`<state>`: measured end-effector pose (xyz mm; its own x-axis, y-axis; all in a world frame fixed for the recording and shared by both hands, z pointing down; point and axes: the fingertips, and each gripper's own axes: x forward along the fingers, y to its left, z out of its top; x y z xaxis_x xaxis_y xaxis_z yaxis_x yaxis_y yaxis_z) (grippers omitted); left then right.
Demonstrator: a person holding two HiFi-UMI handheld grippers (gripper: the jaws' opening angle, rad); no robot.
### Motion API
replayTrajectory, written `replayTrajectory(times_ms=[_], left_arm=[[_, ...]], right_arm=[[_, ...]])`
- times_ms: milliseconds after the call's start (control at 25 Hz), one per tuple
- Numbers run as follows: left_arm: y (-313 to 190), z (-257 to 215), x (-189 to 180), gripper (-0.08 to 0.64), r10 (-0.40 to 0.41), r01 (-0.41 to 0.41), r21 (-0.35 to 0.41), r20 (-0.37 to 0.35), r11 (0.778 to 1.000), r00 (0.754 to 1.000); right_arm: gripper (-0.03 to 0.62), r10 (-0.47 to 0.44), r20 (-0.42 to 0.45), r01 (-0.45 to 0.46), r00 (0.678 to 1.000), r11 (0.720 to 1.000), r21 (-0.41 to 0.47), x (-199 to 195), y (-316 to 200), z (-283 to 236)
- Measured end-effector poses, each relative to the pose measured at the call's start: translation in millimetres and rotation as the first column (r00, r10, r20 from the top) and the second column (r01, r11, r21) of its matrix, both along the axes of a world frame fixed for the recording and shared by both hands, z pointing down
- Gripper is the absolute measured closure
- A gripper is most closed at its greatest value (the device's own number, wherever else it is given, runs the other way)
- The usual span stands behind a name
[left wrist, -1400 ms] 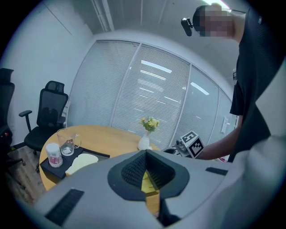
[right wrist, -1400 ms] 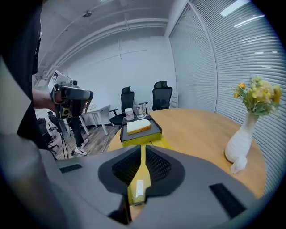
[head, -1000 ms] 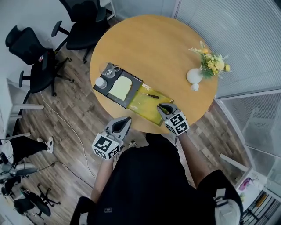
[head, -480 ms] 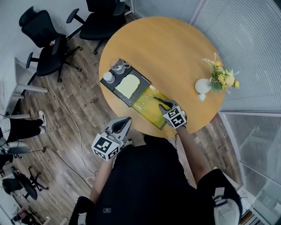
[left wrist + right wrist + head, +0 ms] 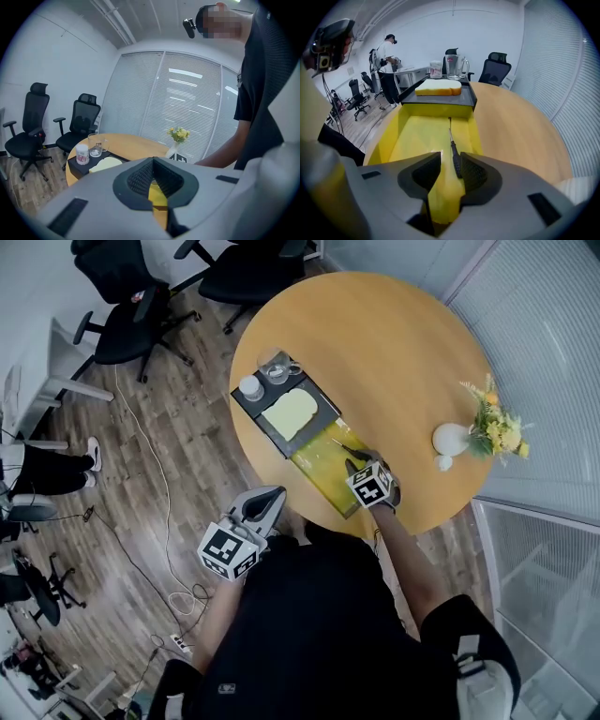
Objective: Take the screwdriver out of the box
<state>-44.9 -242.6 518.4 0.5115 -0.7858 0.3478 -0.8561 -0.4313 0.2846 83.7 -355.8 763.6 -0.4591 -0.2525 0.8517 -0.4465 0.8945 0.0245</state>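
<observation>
A slim screwdriver with a black handle lies lengthwise in the shallow yellow box near the round table's front edge. My right gripper points steeply down into that box. In the right gripper view its jaws have just been opening; the screwdriver handle lies between them, close beside the right pad, with clear room to the left pad. The right gripper is open. My left gripper hangs off the table, its jaw tips meeting with nothing in them.
A black tray holding a slice of bread, a glass jug and a white cup adjoins the box's far end. A white vase of yellow flowers stands at the table's right. Office chairs stand beyond.
My right gripper has sunk into the yellow box and closed in over the screwdriver's handle, and its jaws have opened. The left gripper has stayed in place. The head view has shifted.
</observation>
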Motion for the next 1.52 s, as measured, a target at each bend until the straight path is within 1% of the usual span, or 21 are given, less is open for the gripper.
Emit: replayTrajectory(times_ms=[120,280,560,720,800,840,920,1000,1320,1520], left_arm=[[6.0,3.6,-2.6,0.554,-0.024,0.024,-0.011,0.007,1.0,1.0],[13.3,7.5,-7.6,0.554,-0.049,0.049,-0.023,0.012,0.999,0.999],[17.0,6.0,-9.7,0.555,-0.056,0.057,-0.02,0.012,0.998,0.998],[17.7,5.3,-10.7,0.554,-0.059,0.06,-0.018,0.012,0.998,0.998],[17.6,4.8,-10.9,0.554,-0.06,0.06,-0.016,0.013,0.998,0.998],[17.7,4.8,-10.8,0.554,-0.06,0.061,-0.015,0.013,0.998,0.998],[17.5,4.6,-10.5,0.554,-0.062,0.062,-0.014,0.013,0.998,0.998],[17.0,4.1,-10.5,0.554,-0.064,0.064,-0.012,0.013,0.998,0.998],[16.5,5.3,-6.8,0.555,-0.059,0.059,-0.013,0.012,0.998,0.998],[16.0,3.6,-4.7,0.554,-0.058,0.058,-0.006,0.014,0.998,0.998]], right_arm=[[0.476,-0.017,-0.032,0.017,0.999,1.0,-0.006,-4.2,-2.4,12.0],[0.451,-0.023,-0.044,0.023,0.999,1.0,-0.001,-9.3,-6.8,19.1],[0.449,-0.069,-0.094,0.068,0.993,0.998,-0.01,-13.7,-2.2,26.4],[0.45,-0.073,-0.104,0.073,0.992,0.997,-0.003,-14.2,-1.1,27.1],[0.451,-0.065,-0.098,0.064,0.993,0.998,-0.01,-14.1,-0.9,27.3],[0.453,-0.051,-0.085,0.049,0.995,0.998,-0.027,-13.9,-0.1,27.4],[0.499,0.0,-0.037,-0.003,0.999,0.997,-0.077,-13.3,0.5,26.9],[0.499,0.039,0.001,-0.038,0.999,0.994,-0.101,-12.6,-0.9,25.6],[0.506,0.053,0.018,-0.051,0.998,0.993,-0.108,-12.8,-2.2,25.3],[0.528,0.064,0.025,-0.061,0.998,0.992,-0.11,-10.1,-4.8,26.7]])
